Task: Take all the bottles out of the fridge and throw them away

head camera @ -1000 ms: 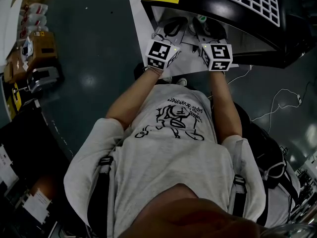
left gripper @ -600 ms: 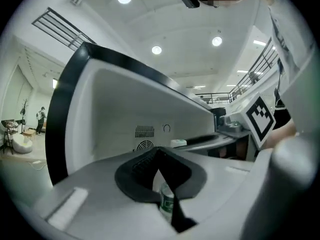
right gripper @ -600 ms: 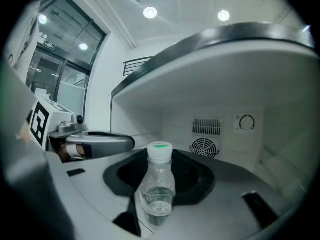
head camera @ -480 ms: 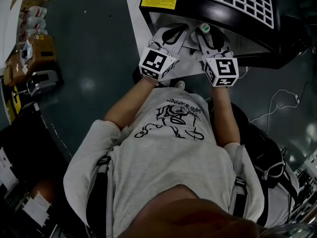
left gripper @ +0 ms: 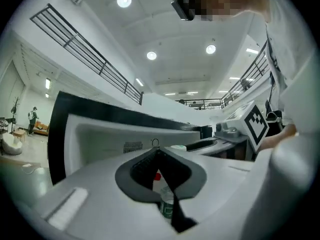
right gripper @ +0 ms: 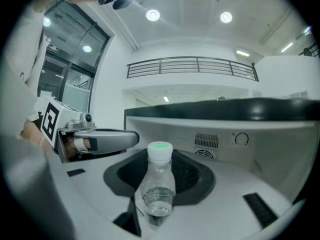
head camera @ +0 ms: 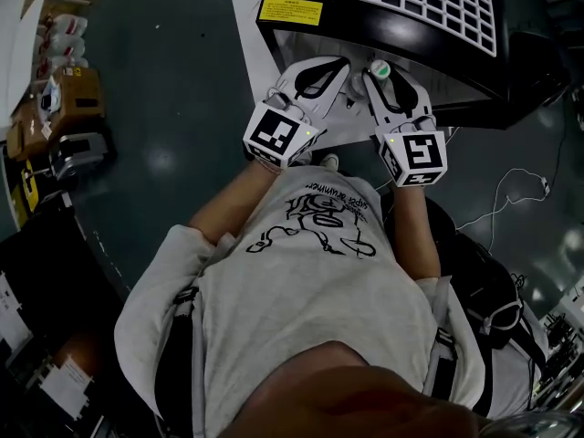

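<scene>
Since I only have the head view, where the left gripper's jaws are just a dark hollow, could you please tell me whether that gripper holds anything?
Observer: Yes. In the left gripper view, the left gripper is closed round a red-capped bottle with a green label.
Operator: Thanks. Is the right gripper's bottle empty?
Observer: Not quite. In the right gripper view, the right gripper holds the green-capped bottle upright, with a little clear liquid at its bottom.
Operator: Can you see more bottles in the fridge?
Observer: None shows. Behind the jaws I see only the white back wall of the fridge, with a vent and a dial.
</scene>
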### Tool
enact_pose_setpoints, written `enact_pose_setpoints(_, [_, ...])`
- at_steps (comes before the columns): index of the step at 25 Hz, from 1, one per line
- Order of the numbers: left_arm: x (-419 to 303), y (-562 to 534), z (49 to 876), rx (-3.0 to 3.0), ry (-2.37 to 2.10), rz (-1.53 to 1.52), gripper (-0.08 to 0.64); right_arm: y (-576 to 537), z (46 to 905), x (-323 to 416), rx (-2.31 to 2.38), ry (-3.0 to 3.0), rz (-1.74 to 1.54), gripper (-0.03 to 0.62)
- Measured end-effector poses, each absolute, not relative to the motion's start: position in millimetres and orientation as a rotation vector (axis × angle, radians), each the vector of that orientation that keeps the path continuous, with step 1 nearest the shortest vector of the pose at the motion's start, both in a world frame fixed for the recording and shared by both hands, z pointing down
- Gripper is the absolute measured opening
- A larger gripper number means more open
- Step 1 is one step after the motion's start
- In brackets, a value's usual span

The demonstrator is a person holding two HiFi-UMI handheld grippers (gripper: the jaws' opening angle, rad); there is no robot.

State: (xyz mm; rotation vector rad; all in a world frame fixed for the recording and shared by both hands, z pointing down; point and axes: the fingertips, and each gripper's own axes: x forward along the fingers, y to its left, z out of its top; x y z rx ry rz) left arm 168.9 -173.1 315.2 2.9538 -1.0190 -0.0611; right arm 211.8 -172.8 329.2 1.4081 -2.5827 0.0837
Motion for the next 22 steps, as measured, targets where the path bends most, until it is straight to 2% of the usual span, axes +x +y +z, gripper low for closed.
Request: enact_pose_setpoints(22, [169.2, -127.1, 252.6, 3.003, -0.914, -0.086, 0.008, -122.0, 251.8, 219.6, 1.351, -2.625, 0.014, 0.150])
